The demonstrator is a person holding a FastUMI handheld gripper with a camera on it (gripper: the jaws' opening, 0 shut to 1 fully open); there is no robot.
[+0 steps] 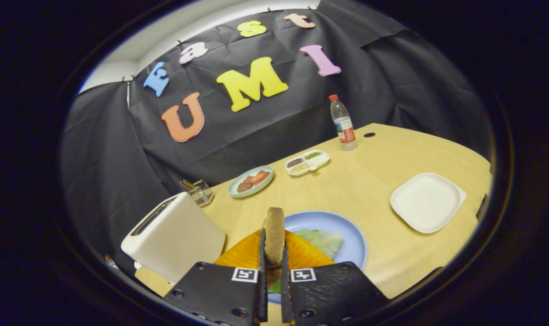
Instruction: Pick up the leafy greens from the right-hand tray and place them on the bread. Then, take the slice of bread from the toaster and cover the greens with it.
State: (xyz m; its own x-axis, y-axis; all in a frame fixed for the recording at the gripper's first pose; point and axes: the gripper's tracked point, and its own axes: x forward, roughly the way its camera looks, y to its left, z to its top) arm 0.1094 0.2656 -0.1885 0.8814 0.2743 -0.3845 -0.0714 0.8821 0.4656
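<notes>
My gripper (273, 260) is shut on a brown slice of bread (274, 233), held edge-on and upright between both fingers. Just beyond the fingers lies a blue plate (347, 231) carrying an orange-yellow bread slice (245, 253) with pale leafy greens (323, 241) on its far side. The white toaster (172, 235) stands to the left of the fingers, its slot on top. A white square tray (426, 201) sits on the right of the wooden table (374, 181), bare.
Farther back are a green plate with reddish slices (251, 181), a white divided dish of seeds (307, 162), a small wire basket (198, 192) behind the toaster and a plastic water bottle (343, 123) near a cable hole (369, 134).
</notes>
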